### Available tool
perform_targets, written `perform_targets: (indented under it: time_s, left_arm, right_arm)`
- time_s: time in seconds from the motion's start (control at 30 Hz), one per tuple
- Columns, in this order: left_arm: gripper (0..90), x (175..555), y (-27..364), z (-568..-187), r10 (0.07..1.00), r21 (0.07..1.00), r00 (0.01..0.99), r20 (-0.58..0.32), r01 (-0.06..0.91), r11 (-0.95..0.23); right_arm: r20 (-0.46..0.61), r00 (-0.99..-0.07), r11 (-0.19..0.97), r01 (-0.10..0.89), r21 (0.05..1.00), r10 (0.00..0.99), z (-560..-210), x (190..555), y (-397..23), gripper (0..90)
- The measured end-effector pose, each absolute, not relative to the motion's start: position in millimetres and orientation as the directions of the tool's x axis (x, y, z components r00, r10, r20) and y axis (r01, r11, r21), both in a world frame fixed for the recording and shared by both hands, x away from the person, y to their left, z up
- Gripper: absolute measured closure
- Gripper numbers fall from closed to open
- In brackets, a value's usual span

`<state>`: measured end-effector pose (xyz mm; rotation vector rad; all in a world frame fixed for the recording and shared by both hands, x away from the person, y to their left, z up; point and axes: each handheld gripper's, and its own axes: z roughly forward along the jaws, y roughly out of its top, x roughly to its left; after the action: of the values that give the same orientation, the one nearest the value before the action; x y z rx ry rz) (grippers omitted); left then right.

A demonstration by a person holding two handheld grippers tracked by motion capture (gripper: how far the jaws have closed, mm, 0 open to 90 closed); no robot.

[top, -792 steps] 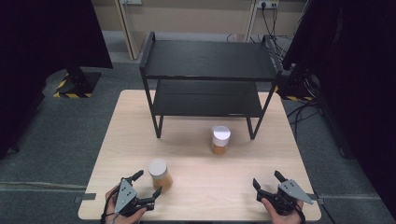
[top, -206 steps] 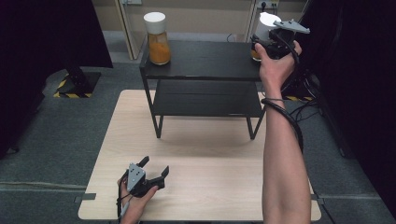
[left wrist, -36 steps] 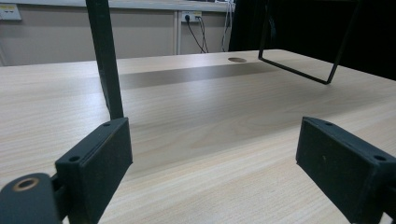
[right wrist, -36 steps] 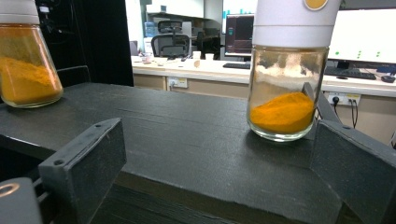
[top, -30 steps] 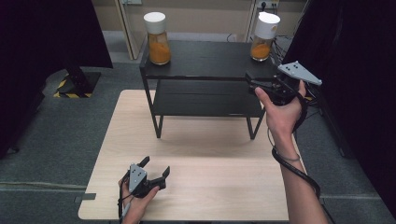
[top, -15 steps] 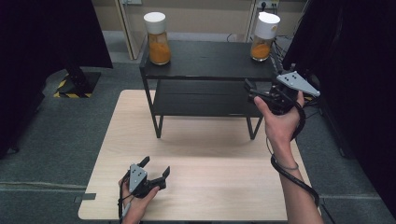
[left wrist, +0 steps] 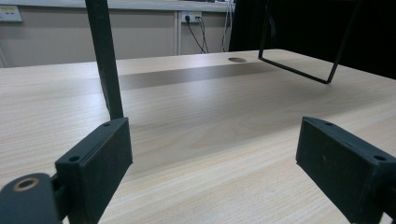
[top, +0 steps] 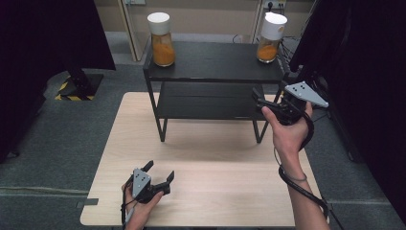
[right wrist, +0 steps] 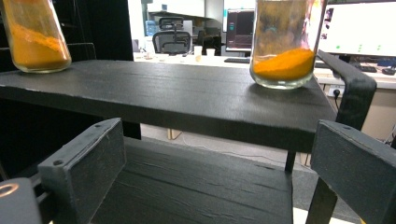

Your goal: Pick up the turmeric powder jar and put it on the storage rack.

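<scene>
Pale wood makes up the table [top: 215, 191], the biggest thing here. A black shelf rack [top: 210, 64] stands on the far half of it. The rack has a top board and a lower board under it, held up by thin black legs.

Two jars stand on the top board. Both have white lids and orange powder inside. The left jar [top: 161, 33] is at the far left corner of the board. The right jar [top: 271, 31] is at the far right corner. The two jars are well apart. In the right gripper view the right jar [right wrist: 286, 42] stands upright close to the board's right end, and its powder lies in a slope. The left jar [right wrist: 35, 35] stands far off at the other end.

The right gripper [top: 264, 106] is held up in the air at the right end of the rack, about level with the lower board. It points toward the rack. Its jaws are spread wide with nothing between them. It is below the right jar and not touching it.

The left gripper [top: 159, 172] sits low over the near part of the table, in the person's hand. Its jaws are spread wide too and hold nothing. In the left gripper view one rack leg [left wrist: 105, 56] stands just ahead of them.
</scene>
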<state>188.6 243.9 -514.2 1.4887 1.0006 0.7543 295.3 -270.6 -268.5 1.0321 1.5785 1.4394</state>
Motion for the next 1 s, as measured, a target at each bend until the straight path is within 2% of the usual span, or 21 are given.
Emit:
perform_targets:
  time_s: [1.0]
  left_arm:
    - [10.2,188,244,-514,0.899,0.985,0.432,-0.069,0.174,-0.008]
  right_arm:
    - [-0.005,-0.387,0.046,0.098,0.994,0.922,-296,287,-273,3.7]
